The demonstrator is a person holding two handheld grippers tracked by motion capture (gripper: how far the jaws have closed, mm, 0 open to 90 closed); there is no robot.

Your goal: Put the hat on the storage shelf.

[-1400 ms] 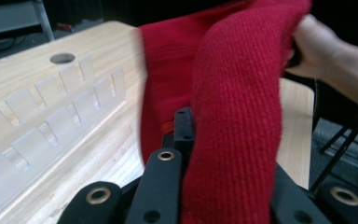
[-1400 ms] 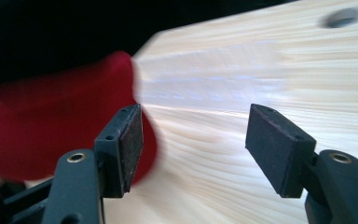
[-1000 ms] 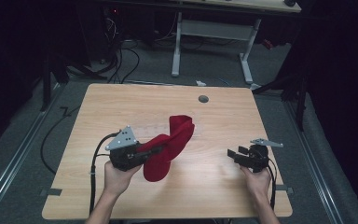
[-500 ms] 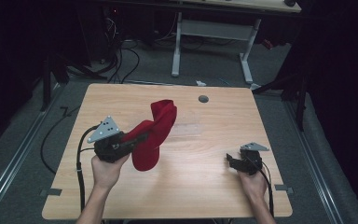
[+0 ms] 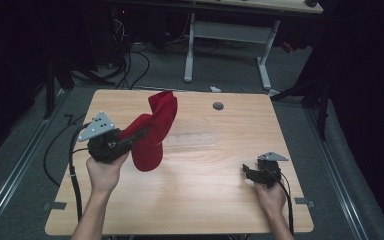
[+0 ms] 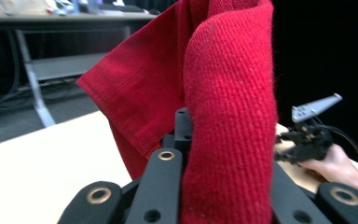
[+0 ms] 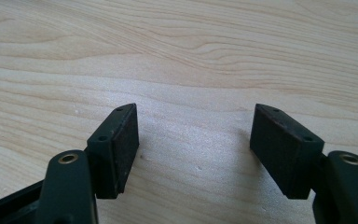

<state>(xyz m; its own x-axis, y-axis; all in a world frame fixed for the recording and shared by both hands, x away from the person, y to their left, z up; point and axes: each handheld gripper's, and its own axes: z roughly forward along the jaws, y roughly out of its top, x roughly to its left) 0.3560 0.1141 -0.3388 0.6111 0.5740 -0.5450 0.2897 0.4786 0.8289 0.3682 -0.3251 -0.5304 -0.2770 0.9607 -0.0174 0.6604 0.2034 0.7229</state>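
You had the red cloth (image 5: 155,131) up off the wooden table (image 5: 205,200), pinched in your left gripper (image 5: 130,140) — jaws closed on a fold of it. It was a coarse-woven fabric with a stitched hem (image 6: 135,88) along one edge. It stood roughly upright over the table's left half, upper end doubled over and pointing toward the far edge, lower end hanging in a rounded lobe just above the wood. In the left gripper view the fold (image 6: 228,116) draped thickly over the jaws — one hemmed corner spread out to the left.
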